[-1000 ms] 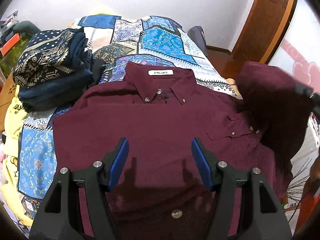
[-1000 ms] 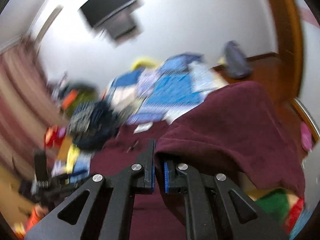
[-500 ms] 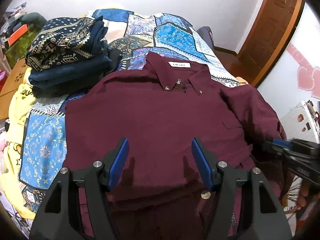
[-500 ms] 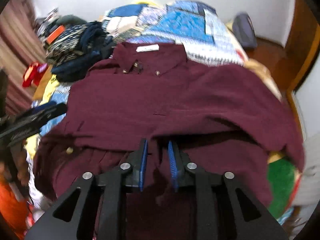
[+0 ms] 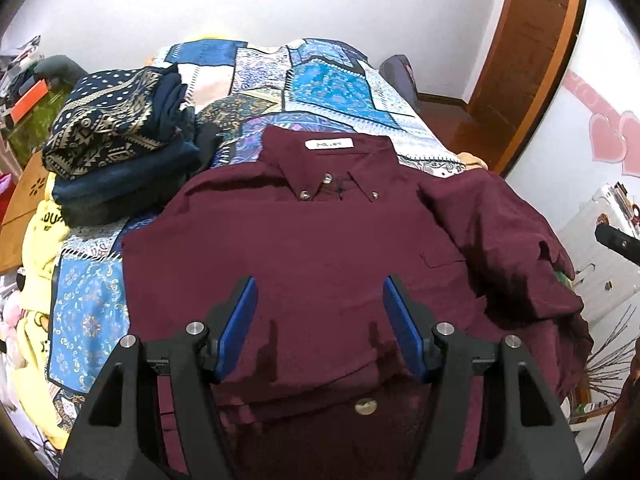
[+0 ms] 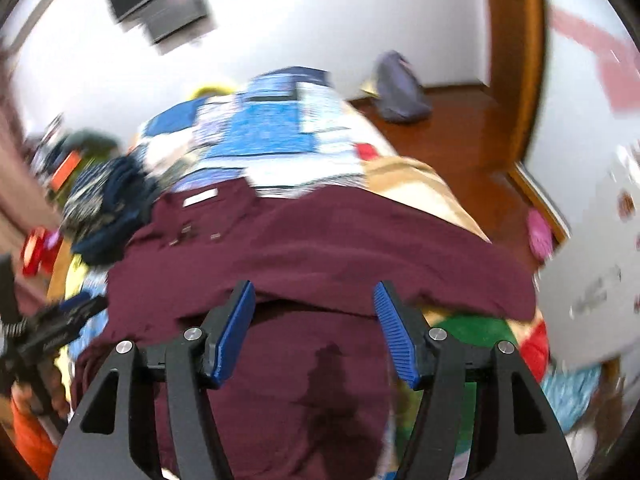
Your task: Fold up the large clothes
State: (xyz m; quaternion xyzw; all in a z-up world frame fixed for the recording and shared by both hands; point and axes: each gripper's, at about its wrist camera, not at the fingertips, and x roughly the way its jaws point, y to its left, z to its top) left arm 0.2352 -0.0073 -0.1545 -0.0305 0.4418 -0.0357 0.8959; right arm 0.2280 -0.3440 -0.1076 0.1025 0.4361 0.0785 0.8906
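Note:
A maroon button-down shirt [image 5: 320, 248] lies front up on the patchwork bed, collar at the far end. Its right sleeve [image 5: 508, 240] is folded across onto the right side of the body. My left gripper [image 5: 320, 320] is open and empty above the shirt's lower front. My right gripper [image 6: 316, 320] is open and empty above the shirt's right side [image 6: 320, 248]; its view is blurred. The right gripper's tip [image 5: 616, 240] shows at the right edge of the left wrist view. The left gripper [image 6: 52, 332] shows at the left of the right wrist view.
A stack of folded navy patterned clothes [image 5: 120, 148] sits on the bed's far left. The patchwork quilt [image 5: 328, 80] covers the bed. Yellow cloth [image 5: 40, 232] hangs at the left edge. A wooden door [image 5: 532, 60] and wood floor lie to the right.
My right gripper brought the sleeve down across the shirt, opened and let it go, then pulled back to the right. My left gripper stayed open over the lower front.

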